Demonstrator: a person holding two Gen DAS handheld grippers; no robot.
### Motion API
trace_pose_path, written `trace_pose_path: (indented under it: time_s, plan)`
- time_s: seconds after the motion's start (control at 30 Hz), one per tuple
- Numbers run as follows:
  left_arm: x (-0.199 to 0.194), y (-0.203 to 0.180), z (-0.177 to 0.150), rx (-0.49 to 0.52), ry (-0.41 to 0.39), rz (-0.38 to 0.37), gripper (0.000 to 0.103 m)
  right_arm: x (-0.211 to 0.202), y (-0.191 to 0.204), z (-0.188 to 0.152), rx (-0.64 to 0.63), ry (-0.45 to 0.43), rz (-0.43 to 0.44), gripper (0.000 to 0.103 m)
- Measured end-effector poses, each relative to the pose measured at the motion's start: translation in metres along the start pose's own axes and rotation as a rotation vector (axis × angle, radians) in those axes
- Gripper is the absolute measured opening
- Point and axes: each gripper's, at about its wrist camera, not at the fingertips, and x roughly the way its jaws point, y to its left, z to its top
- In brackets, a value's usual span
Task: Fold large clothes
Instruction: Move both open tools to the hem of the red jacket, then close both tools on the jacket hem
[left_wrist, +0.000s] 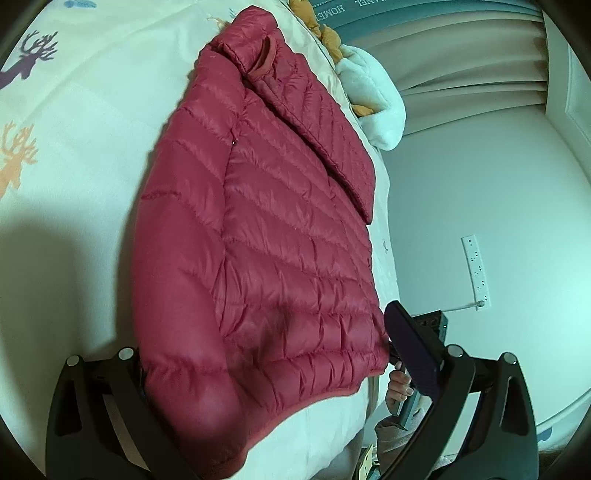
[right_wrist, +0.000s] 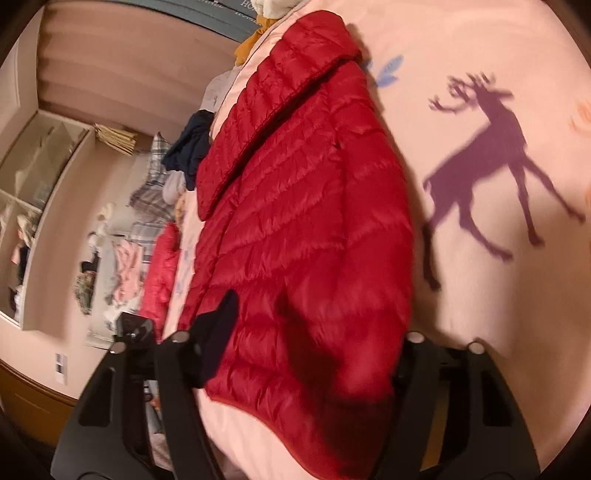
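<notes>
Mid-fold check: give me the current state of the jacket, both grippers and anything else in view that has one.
Red puffer jacket: flat on the bed, one side folded in over the body, hem nearest the grippers.
Left gripper: astride the hem; grip cannot be told.
Right gripper: astride the hem; pads hidden, grip unclear.
Bedsheet: spread flat under the jacket.
Clothes pile: unfolded, beside the bed.

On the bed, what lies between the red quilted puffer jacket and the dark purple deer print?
Only bare pale bedsheet separates red quilted puffer jacket from dark purple deer print, clearest in the right wrist view.
</notes>
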Motion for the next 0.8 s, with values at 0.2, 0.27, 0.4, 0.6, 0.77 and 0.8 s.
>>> trace_pose_path:
  time_s: [0.2, 0.27, 0.4, 0.6, 0.77, 0.8]
  plan:
    - [-0.008, 0.001, -0.011, 0.004, 0.002, 0.006, 0.100, -0.003, 0.003, -0.017, -0.024, 0.048, 0.028, 0.065]
    - [-0.007, 0.002, -0.011, 0.000, -0.010, 0.016, 0.100, -0.002, 0.007, -0.018, -0.045, 0.040, 0.006, 0.062]
    - [-0.003, -0.003, -0.010, 0.011, -0.027, 0.053, 0.084, 0.002, 0.013, -0.017, -0.067, 0.022, -0.018, 0.042]
    - [0.008, -0.003, -0.008, 0.021, 0.000, 0.149, 0.042, 0.002, 0.020, -0.023, -0.120, -0.017, -0.090, 0.020]
    - [-0.002, -0.015, -0.010, 0.085, -0.053, 0.208, 0.016, -0.003, 0.033, -0.029, -0.193, -0.055, -0.134, 0.016]
    - [-0.004, -0.020, -0.011, 0.106, -0.066, 0.219, 0.015, -0.005, 0.039, -0.030, -0.216, -0.068, -0.136, 0.015]
